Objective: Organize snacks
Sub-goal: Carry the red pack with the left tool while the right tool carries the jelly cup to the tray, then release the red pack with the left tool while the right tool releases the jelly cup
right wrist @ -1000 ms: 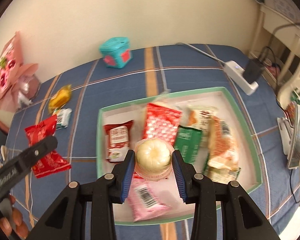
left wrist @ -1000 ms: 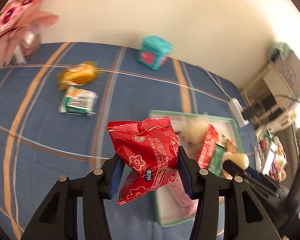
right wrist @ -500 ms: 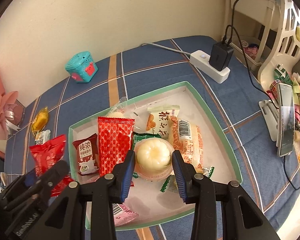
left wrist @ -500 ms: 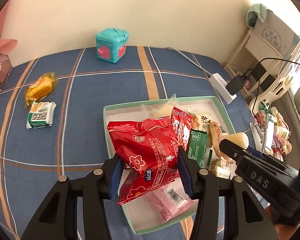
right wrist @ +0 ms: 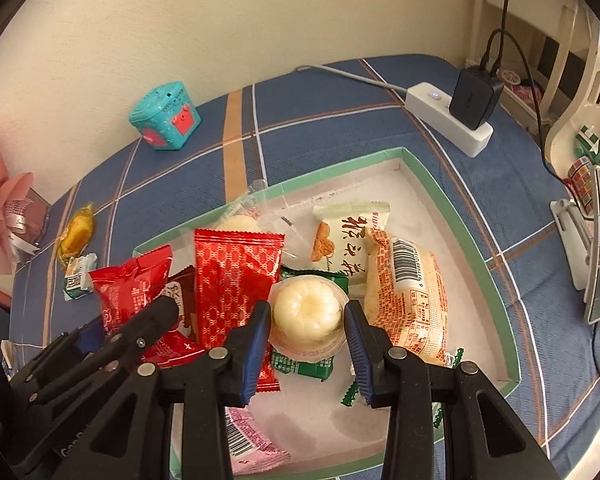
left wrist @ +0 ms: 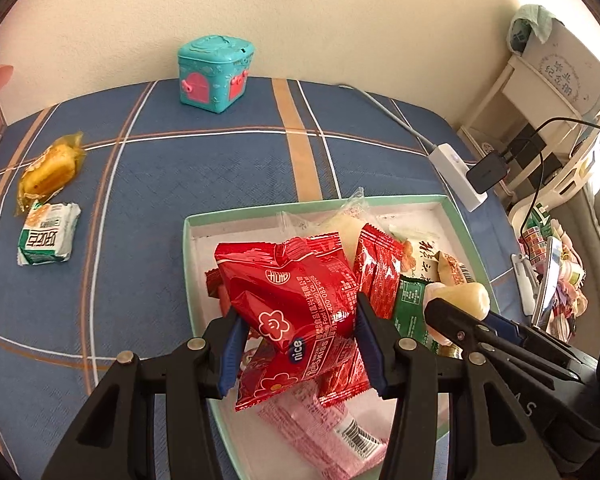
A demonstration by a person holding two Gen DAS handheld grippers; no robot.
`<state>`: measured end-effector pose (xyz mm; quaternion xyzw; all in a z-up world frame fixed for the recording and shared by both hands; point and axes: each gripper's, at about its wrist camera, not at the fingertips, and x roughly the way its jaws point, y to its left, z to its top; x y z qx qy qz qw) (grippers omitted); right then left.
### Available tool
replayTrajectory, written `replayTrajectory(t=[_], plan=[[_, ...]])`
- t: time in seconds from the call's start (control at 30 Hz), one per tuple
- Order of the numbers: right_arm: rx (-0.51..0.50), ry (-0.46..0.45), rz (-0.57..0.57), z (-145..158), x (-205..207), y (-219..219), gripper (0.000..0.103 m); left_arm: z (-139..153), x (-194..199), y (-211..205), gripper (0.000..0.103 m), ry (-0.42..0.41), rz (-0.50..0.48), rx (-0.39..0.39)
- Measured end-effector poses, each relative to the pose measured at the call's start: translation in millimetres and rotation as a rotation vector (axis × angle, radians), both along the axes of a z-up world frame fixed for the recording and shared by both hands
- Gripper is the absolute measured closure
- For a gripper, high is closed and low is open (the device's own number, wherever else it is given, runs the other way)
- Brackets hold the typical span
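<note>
Both grippers hang over the green-rimmed tray [right wrist: 456,216], each carrying a snack to join the pile: the left gripper [left wrist: 298,348] is clamped on a puffy red snack bag [left wrist: 296,304], pinched at its middle so it hangs clear of the packets below. The right gripper [right wrist: 306,332] squeezes a round cream-coloured pastry in clear wrap [right wrist: 306,312] above the green packet [right wrist: 300,360], looking ready to drop, while the yellow-wrapped snack [left wrist: 46,170] and green-and-white packet [left wrist: 48,234] wait on the blue cloth [left wrist: 180,184].

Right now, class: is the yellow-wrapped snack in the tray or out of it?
Out. The yellow-wrapped snack lies on the blue cloth left of the tray, beside a green-and-white packet.
</note>
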<state>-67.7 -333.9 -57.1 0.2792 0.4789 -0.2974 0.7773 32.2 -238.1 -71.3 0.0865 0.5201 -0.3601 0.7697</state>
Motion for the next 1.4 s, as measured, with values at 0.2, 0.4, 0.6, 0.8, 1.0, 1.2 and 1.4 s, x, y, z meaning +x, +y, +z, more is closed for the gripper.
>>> replayTrajectory(t=[0.2,0.4,0.6,0.8,1.0,1.2,1.4], plan=[[0.003,0.030,-0.021,-6,-3,-6,0.062,-9,-2,-9,0.051,0.015,-0.017,0.006],[0.008,0.062,-0.045,-12,-8,-12,0.062,-18,-9,-17,0.051,0.030,-0.049,0.026],[0.028,0.085,-0.060,-21,-12,-16,0.062,-25,-11,-20,0.051,0.048,-0.062,0.043],[0.024,0.078,-0.068,-19,-13,-16,0.060,-26,-10,-22,0.051,0.060,-0.055,0.041],[0.010,0.063,-0.083,-10,-15,-17,0.053,-24,-4,-14,0.041,0.108,-0.026,0.017],[-0.028,0.016,-0.099,10,-21,-16,0.053,-10,0,-3,0.041,0.119,-0.003,-0.014],[-0.067,-0.016,-0.103,28,-27,-12,0.053,10,5,16,0.037,0.079,0.048,-0.009]])
